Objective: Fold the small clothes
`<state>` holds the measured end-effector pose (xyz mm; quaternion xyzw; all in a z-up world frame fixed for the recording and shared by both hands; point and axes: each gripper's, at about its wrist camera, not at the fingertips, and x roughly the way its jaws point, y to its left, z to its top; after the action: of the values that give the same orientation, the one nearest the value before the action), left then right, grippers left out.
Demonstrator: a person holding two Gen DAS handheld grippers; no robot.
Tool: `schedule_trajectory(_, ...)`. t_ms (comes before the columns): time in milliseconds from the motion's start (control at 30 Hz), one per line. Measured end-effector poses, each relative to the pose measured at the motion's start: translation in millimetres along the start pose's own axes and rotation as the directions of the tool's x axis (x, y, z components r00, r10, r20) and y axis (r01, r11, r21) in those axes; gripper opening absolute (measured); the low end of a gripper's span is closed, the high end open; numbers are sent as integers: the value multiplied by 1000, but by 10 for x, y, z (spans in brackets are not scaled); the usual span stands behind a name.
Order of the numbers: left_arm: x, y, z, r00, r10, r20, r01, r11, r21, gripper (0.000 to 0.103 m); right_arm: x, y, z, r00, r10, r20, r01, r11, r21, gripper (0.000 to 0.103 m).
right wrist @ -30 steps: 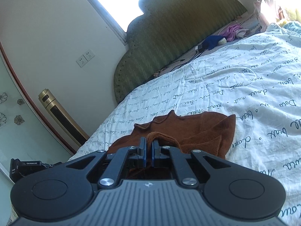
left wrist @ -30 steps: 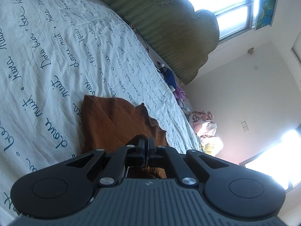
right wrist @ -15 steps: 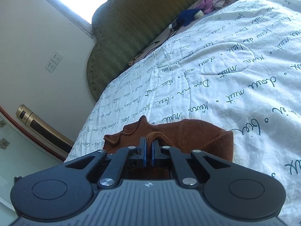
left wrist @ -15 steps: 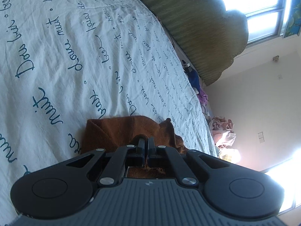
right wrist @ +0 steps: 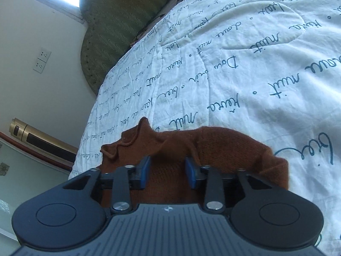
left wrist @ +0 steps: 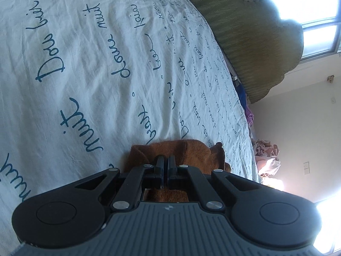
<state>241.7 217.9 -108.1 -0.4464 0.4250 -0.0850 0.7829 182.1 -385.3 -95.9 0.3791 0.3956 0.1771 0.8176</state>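
Observation:
A small rust-brown knit garment [left wrist: 191, 151] lies on the white bedsheet [left wrist: 85, 64] with teal script. In the left wrist view my left gripper [left wrist: 165, 160] is shut, its black fingers pinching an edge of the brown cloth, which also shows under the jaws. In the right wrist view the same garment [right wrist: 213, 143] lies bunched with a folded edge at the right. My right gripper [right wrist: 167, 162] is open, its blue pads [right wrist: 145, 170] spread apart over the cloth without gripping it.
An olive-green upholstered headboard [left wrist: 255, 32] stands at the bed's far end under a bright window. A pile of pink and yellow clothes [left wrist: 266, 160] lies past the bed's edge. In the right wrist view a gold standing appliance [right wrist: 38, 136] and wall sockets [right wrist: 41, 59] are at the left.
Both grippers moved forward and lower over the bed, carrying the cloth edge. The right gripper, shut on the garment before, has opened and let it go. The left stays shut.

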Motion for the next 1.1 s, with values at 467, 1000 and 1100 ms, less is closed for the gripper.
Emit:
schedule_trajectory(467,-524,-832,-740,1000,-23,-10,25,936,350,93,-745,860,-566,988,-68,136,118,905,-408,80)
schedule_trajectory(1000,21,-803,-1874,940,236,248,-341,596,727,95,-182,642,-1132,973,-207,99,221,729,-648,83)
schedule_trajectory(1100,10,-910,-1896,926,278,257,-376,596,709,95,-206,735,-1126,967,-235,99,243,731,-638,83)
